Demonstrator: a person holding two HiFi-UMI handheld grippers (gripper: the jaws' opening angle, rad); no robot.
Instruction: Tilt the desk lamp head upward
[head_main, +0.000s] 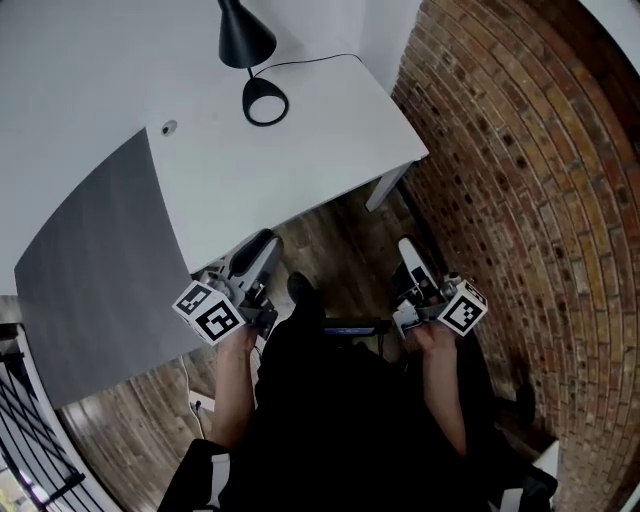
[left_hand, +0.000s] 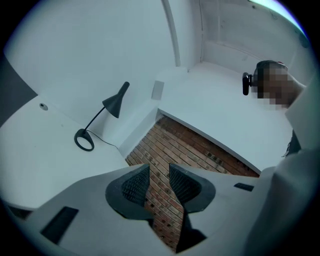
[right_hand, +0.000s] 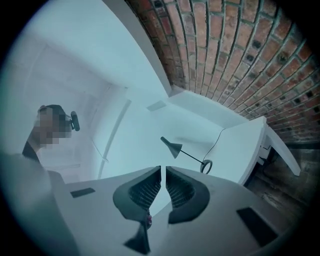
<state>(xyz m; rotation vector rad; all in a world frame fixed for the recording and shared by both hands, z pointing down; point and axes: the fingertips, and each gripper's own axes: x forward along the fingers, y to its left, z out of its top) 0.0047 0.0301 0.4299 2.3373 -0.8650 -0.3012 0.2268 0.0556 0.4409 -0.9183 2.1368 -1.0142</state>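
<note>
Head view: shows the lamp (head_main: 245, 38) at the back of the desk (head_main: 300, 170), well apart from the left gripper (head_main: 258, 250) and right gripper (head_main: 408, 252). Left gripper view: half open on nothing. Right gripper view: closed on nothing; risks shoving the light lamp over, not tilting, unless opened.

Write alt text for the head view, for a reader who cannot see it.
Seen from above, a person holds the left gripper and the right gripper over a wooden floor, in front of a white desk. A black desk lamp, untouched, stands at the desk's far end; a brick wall runs along the right.
</note>
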